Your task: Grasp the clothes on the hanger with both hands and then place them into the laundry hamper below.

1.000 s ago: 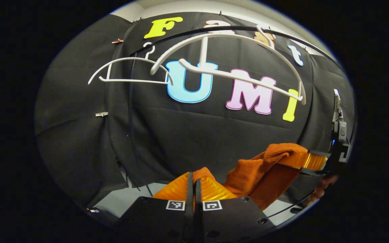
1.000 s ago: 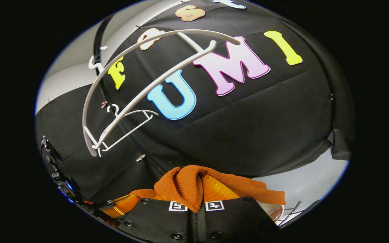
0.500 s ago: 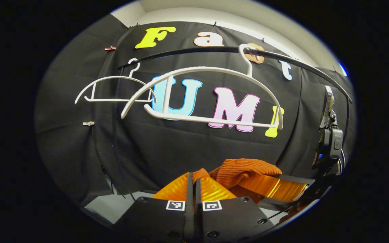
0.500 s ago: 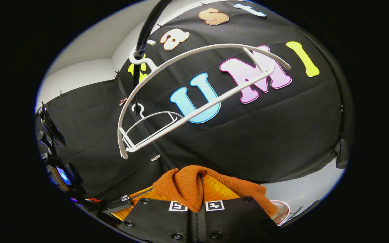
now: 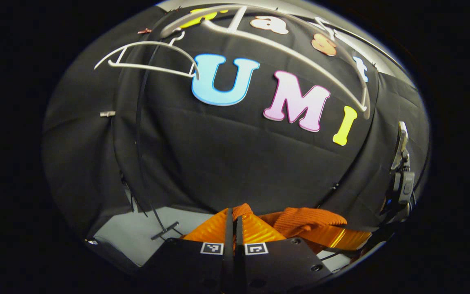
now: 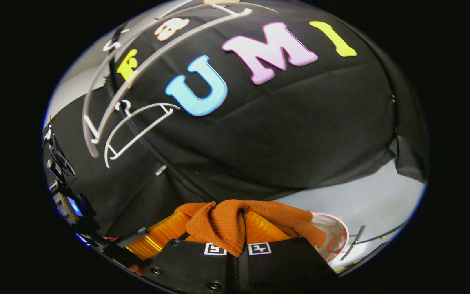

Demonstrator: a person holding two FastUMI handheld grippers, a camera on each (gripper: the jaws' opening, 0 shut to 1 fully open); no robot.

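1. In the left gripper view, two bare white hangers sit high in the frame: a smaller hanger (image 5: pixel 145 53) at upper left and a larger hanger (image 5: pixel 284 45), blurred, arching across the top toward the upper right.
2. At bottom centre of that view, my left gripper (image 5: pixel 233 216) is clenched on the orange knit garment (image 5: pixel 308 218); a tuft of cloth pokes up between its ribbed orange fingers (image 5: pixel 255 230), whose jaws stand pressed together.
3. The garment runs from there toward the lower right of the frame, where my right gripper (image 5: pixel 400 183) shows at the edge.
4. In the right gripper view, the left gripper (image 6: pixel 65 167) shows dimly at the left edge, and both hangers (image 6: pixel 137 122) hang at upper left, free of cloth.
5. At bottom centre, the right gripper (image 6: pixel 239 226) is clenched on a fold of the garment (image 6: pixel 222 222), which drapes over both fingers.
6. At lower right, a pale round rim (image 6: pixel 335 234) peeks out beyond the cloth; I judge it the laundry hamper, though too little shows to be sure.
7. To do this step well, I would keep both grips firm, carry the garment level over that rim, lower it inside, then release both together.
8. Readable writing: none on the garment or hangers. The small black-and-white square markers (image 6: pixel 235 248) on the gripper bodies carry patterns, not words.
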